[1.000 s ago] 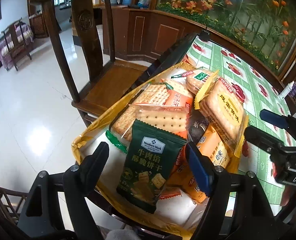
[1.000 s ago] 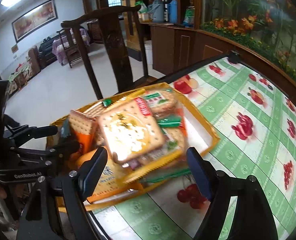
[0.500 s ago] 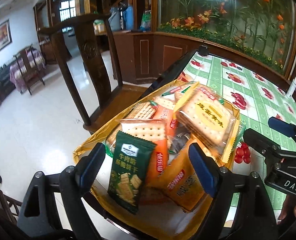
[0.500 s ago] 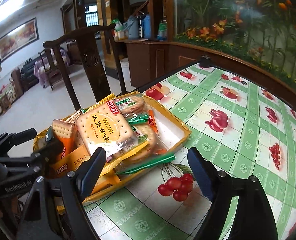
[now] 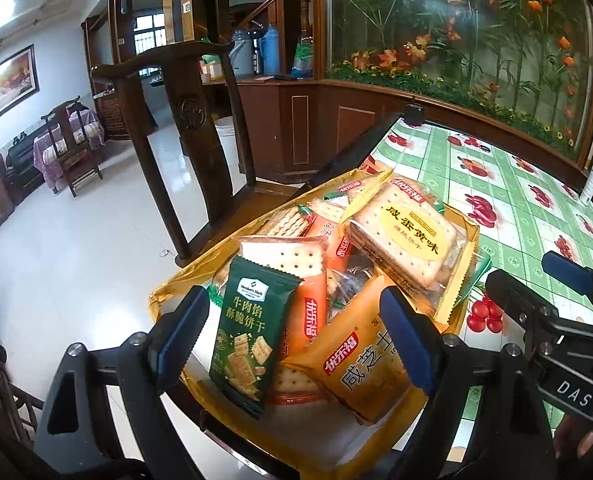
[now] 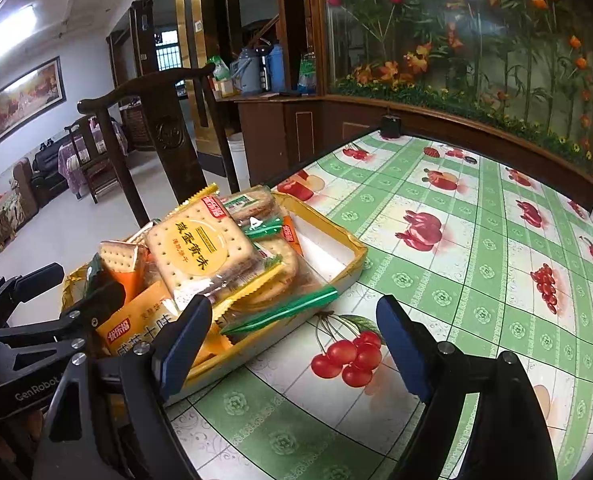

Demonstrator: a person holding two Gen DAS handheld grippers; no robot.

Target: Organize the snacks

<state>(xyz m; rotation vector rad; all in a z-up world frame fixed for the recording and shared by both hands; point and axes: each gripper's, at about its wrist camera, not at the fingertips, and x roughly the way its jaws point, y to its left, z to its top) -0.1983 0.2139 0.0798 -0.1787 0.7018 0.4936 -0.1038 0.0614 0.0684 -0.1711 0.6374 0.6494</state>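
My left gripper (image 5: 292,332), jaws opening and empty, hangs nearest the green packet (image 5: 252,336), lengthwise ahead in the tray (image 5: 164,292); right gripper (image 6: 292,336) open, empty.

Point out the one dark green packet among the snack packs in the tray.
The dark green cracker packet at the tray's near-left corner, leaning on an orange pack; the other packs are orange, yellow or clear.

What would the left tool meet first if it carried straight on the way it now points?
Most likely the dark green cracker packet, lying foremost in the yellow tray between the left tool's opening, empty jaws. Depth is uncertain; the orange packet beside it lies about as near.
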